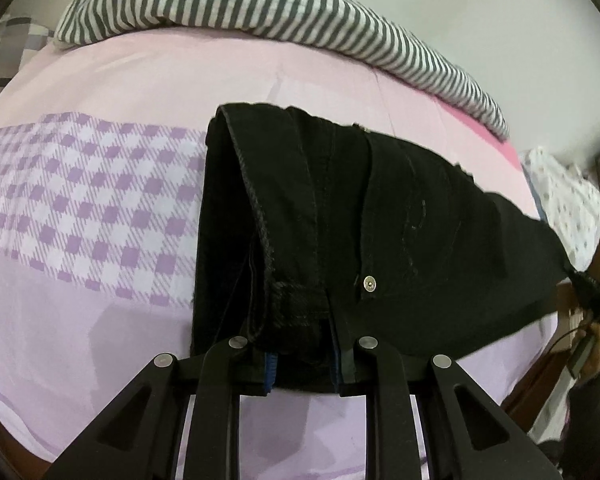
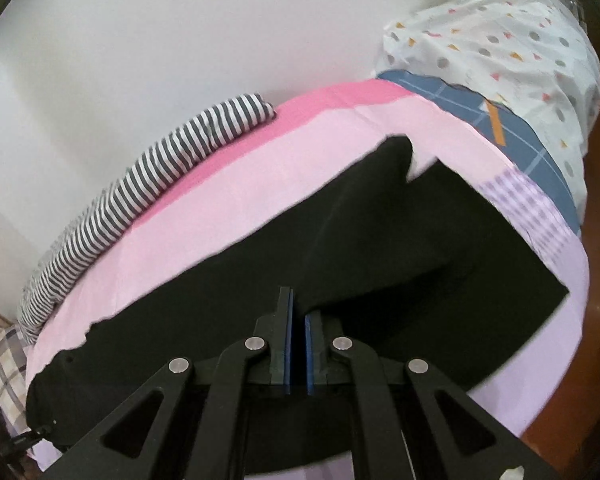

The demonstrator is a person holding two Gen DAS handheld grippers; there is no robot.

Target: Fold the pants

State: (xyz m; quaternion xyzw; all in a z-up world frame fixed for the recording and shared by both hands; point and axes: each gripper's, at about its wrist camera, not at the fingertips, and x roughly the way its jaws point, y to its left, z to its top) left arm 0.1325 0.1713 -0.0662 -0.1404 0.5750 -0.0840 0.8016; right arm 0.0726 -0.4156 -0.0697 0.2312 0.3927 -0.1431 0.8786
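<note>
The black pants (image 1: 380,220) hang lifted above the pink bed sheet (image 1: 140,76). My left gripper (image 1: 304,360) is shut on the bunched waistband, close to a silver rivet (image 1: 369,283). The cloth stretches off to the right edge of the left wrist view, where my right gripper (image 1: 594,304) holds its far corner. In the right wrist view the pants (image 2: 380,240) spread dark across the bed, and my right gripper (image 2: 298,320) has its blue pads pressed together on a fold of the black cloth, which covers the right fingertip.
A grey-and-white striped cloth (image 1: 260,4) lies along the bed's far side by the wall. A white patterned cover (image 2: 500,32) and a blue checked cloth (image 2: 520,132) sit at one end of the bed. Wooden floor (image 2: 598,320) shows beyond the bed's edge.
</note>
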